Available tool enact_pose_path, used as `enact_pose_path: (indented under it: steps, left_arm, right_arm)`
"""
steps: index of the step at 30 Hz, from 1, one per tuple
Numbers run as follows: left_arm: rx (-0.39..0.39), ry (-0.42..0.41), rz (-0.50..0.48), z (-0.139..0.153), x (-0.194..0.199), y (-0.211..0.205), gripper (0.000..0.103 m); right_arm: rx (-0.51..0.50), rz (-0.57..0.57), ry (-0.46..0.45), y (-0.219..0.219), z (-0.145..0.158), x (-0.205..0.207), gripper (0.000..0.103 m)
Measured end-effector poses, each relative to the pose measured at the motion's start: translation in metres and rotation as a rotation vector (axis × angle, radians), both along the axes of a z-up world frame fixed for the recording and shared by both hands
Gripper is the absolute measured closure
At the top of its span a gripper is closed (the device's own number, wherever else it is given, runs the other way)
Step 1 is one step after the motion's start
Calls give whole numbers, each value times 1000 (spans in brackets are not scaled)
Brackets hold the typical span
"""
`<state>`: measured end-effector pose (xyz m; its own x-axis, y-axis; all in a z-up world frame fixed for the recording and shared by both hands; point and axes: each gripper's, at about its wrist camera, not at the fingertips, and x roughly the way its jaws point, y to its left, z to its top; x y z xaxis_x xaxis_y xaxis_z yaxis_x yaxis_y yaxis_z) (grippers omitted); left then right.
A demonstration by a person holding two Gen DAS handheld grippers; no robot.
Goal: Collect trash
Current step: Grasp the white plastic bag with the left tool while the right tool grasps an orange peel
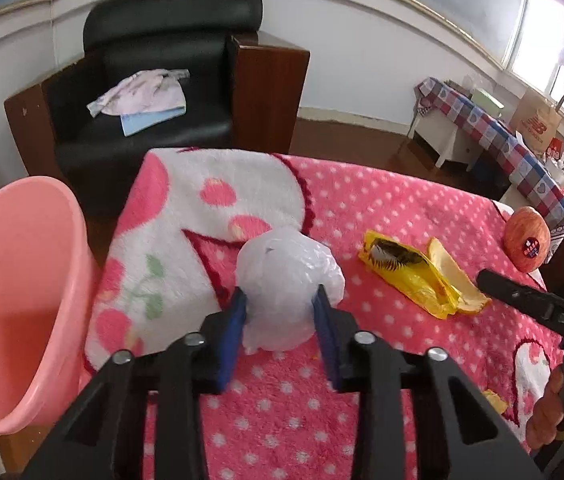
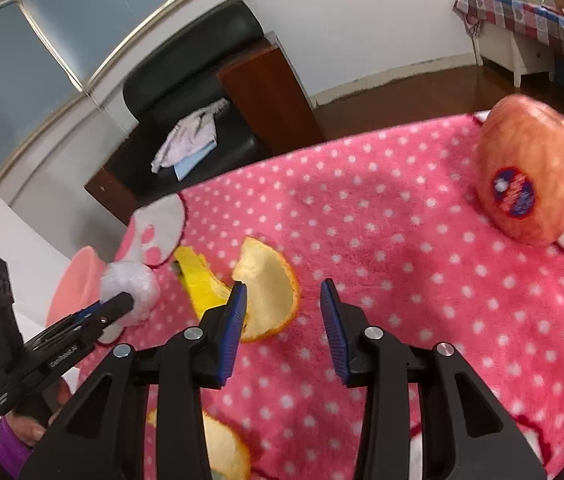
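A: Step in hand, I judge: gripping trash. Left gripper (image 1: 282, 300) angled down, pads against both sides of the crumpled white plastic bag (image 1: 287, 280) near the pink polka-dot blanket's (image 1: 381, 208) left edge; grasp looks made.

B: Next?

A: Probably lift it left into the pink bin (image 1: 22, 300) just beside that edge.

B: Right gripper (image 2: 283, 304)?

A: Tilted down, jaws apart, nothing held; orange peel (image 2: 270, 292) beside its left finger. Yellow wrapper (image 1: 405, 276) and apple (image 2: 529, 176) untouched.

Pink dotted blanket (image 1: 381, 208) bearing white bag (image 1: 287, 276), yellow wrapper (image 1: 405, 276), peel (image 2: 270, 288), apple (image 2: 529, 176)
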<state>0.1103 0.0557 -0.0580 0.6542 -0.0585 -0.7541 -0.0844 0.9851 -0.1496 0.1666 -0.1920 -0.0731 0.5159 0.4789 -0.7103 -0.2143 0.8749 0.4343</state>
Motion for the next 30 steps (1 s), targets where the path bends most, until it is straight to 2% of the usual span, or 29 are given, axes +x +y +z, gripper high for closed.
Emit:
enact_pose_path:
  steps: [4,5,6,7,10,16,20,25,30]
  left_arm:
    - [-14,-12,-1,4,-7,1,89]
    - [-24,-15,2,6,-9,1,90]
    - [-27,-22,5,9,-13,1,90]
    - [-29,-28,6,11,-16,0,90]
    - [-32,-52,-1,20,-30,-3,90]
    - [-33,-78,-34,35,-58,-13,90]
    - [-56,-91,-68,44,-79,-21,91]
    - [-80,-81,-118,44,-106,-35,91]
    - [-104,-48,-164,35,-133,-50,91]
  right_arm:
    - [-27,8,23,8,-12,4,64]
    - [-30,5,18,10,-11,4,64]
    - [-29,4,18,11,-11,4,77]
    - [-22,7,24,12,-11,4,86]
    - [2,3,45,12,-16,1,95]
    - [52,-18,4,-3,-1,-19,98]
    - [55,-64,-31,-25,17,-49,98]
    - [47,-122,-21,-52,25,-92,98]
    - [20,-154,2,-65,20,-123,98]
